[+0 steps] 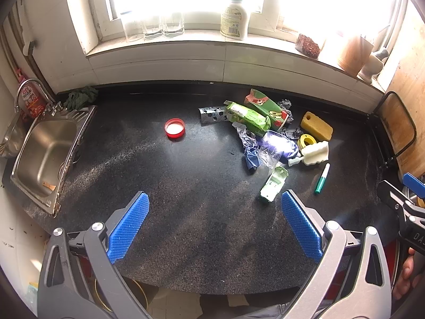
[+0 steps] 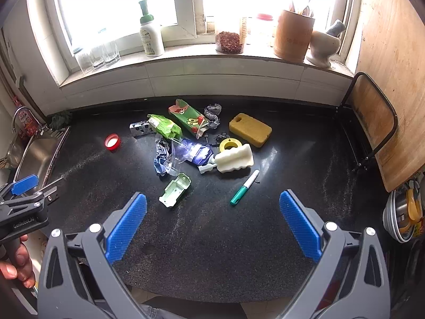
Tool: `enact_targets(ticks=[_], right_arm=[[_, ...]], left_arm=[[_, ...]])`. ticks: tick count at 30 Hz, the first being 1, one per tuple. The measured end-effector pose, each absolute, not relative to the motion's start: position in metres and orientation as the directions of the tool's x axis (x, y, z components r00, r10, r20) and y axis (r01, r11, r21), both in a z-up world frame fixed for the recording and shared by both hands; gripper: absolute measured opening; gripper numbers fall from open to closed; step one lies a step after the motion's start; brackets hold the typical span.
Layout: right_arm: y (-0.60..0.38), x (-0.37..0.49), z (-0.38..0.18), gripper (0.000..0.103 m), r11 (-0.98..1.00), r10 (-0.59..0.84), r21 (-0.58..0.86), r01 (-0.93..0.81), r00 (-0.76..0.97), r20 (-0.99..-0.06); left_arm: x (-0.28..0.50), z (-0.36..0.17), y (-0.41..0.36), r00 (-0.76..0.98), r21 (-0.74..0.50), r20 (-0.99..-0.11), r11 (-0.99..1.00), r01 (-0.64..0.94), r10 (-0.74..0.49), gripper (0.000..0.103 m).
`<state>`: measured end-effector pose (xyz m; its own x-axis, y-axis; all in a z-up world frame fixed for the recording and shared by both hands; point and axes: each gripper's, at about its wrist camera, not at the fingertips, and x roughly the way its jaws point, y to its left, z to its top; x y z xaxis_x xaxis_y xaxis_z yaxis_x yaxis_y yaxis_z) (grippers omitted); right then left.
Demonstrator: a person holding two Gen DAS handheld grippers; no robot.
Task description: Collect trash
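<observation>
A heap of trash lies on the black counter point(image 1: 186, 186): a green wrapper point(image 1: 247, 117) point(image 2: 164, 127), a green and red carton point(image 1: 268, 106) point(image 2: 188, 118), a crumpled blue bag point(image 1: 276, 146) point(image 2: 191, 152), a pale green plastic shell point(image 1: 273, 183) point(image 2: 175, 190) and a red lid point(image 1: 174, 128) point(image 2: 112, 141). My left gripper point(image 1: 215, 223) is open and empty above the counter's front. My right gripper point(image 2: 212, 223) is open and empty, short of the heap.
A yellow sponge point(image 2: 249, 129), a white brush head point(image 2: 233, 160), a yellow tape ring point(image 2: 229, 145) and a teal pen point(image 2: 244, 187) lie beside the trash. A steel sink point(image 1: 45, 156) is at the left. A cutting board rack point(image 2: 372, 122) stands at the right.
</observation>
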<state>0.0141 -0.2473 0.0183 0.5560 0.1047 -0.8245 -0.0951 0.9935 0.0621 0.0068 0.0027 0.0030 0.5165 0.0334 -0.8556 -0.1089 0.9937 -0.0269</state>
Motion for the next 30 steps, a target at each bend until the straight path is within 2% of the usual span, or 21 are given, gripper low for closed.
enact_targets(ticks=[30], right_arm=[[-0.2474, 0.0147, 0.0199, 0.098, 0.993, 0.110, 0.069, -0.094, 0.550, -0.828]], left_arm=[[0.0051, 0.0006, -0.0015, 0.513, -0.019, -0.857, 0.994, -0.108, 0.039, 0.097]])
